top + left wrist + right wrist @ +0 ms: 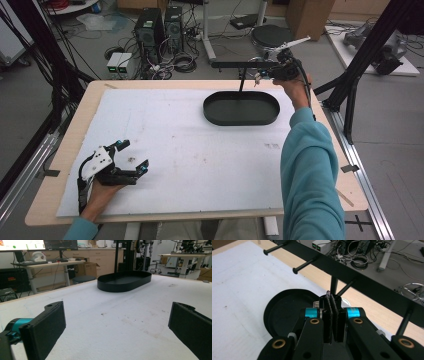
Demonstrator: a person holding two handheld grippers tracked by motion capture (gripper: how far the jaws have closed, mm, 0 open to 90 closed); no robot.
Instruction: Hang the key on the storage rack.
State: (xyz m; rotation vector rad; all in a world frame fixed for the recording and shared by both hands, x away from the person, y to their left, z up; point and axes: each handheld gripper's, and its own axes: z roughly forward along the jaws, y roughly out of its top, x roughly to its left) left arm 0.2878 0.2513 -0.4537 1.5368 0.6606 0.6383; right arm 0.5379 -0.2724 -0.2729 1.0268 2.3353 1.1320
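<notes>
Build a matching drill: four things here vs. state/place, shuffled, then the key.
1. left tongs
2. right tongs
3. black oval tray
4. black peg rack

A. stands at the table's far edge, pegs sticking out
B. jaws pressed together, raised by the rack
C. lies on the white mat, nothing in it
D. jaws wide apart, low over the mat

Pairs: 1-D, 2-B, 3-C, 4-A

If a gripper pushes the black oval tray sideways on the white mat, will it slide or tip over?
The black oval tray probably slides rather than tips: its wall is low and its base broad and flat. It looks stiff and thin-walled, so likely light. The white mat looks slightly rough, which may slow it.
</notes>
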